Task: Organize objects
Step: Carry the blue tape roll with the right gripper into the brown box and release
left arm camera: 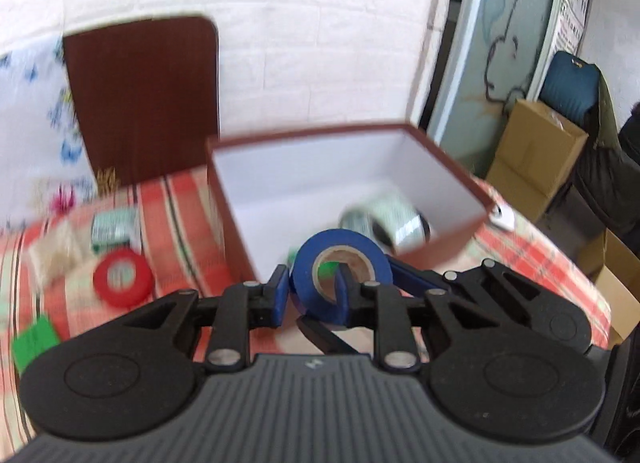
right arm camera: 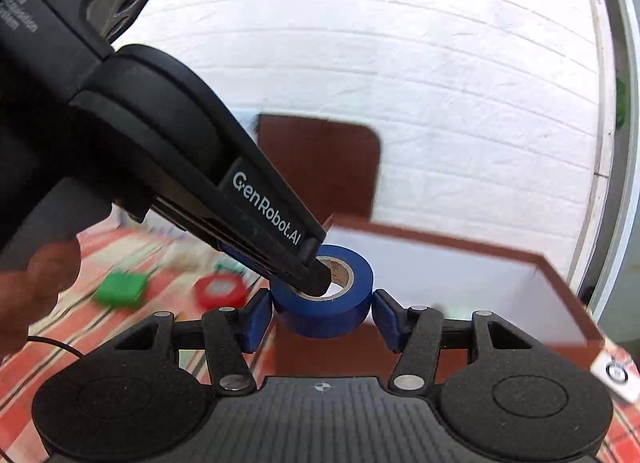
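A blue tape roll (left arm camera: 340, 263) is held above the near rim of a brown box (left arm camera: 440, 151) with a white inside. My left gripper (left arm camera: 314, 297) is shut on the roll's wall, one finger through its core. In the right wrist view the roll (right arm camera: 324, 303) sits between the two pads of my right gripper (right arm camera: 323, 321), which is open around it, with the left gripper (right arm camera: 256, 219) coming in from the upper left. A silver patterned tape roll (left arm camera: 392, 219) lies inside the box. A red tape roll (left arm camera: 122, 279) lies on the striped cloth.
The brown box lid (left arm camera: 144, 103) leans on the white brick wall. Green packets (left arm camera: 34, 339) and a small box (left arm camera: 114, 225) lie on the cloth at left. A white card (right arm camera: 616, 375) lies right of the box. Cardboard boxes (left arm camera: 536, 159) stand at far right.
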Motion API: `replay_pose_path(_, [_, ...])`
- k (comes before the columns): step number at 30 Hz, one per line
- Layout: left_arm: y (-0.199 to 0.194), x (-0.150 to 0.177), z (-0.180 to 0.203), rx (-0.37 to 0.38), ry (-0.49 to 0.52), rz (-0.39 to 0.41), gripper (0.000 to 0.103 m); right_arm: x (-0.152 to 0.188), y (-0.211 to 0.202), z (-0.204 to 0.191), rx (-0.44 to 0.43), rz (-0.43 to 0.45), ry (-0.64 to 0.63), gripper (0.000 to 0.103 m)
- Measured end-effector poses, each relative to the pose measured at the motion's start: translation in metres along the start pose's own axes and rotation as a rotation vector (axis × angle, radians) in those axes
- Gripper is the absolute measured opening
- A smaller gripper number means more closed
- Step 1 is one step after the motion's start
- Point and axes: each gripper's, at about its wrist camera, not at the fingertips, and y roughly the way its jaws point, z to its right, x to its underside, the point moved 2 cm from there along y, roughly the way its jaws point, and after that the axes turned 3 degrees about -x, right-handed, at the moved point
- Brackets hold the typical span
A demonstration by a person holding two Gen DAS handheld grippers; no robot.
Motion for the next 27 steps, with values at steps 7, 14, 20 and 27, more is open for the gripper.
replay_pose_path(7, [0.057, -0.018, 0.0, -0.107, 0.017, -0.031, 0.043, 0.005, 0.054, 0.032, 0.082, -0.052, 0.09, 0.057])
replay_pose_path(14, [0.018, 0.01, -0.008, -0.02, 0.004, 0.06, 0.051, 0.022, 0.014, 0.019, 0.076, 0.043, 0.125, 0.058])
replay_pose_path(20, [-0.013, 0.069, -0.042, -0.034, -0.056, -0.013, 0.051, 0.059, 0.006, -0.02, -0.024, -0.137, 0.175, 0.058])
replay_pose_path(27, [-0.035, 0.153, -0.108, -0.127, -0.253, -0.155, 0.051, 0.077, 0.028, -0.044, -0.124, -0.337, 0.16, 0.06])
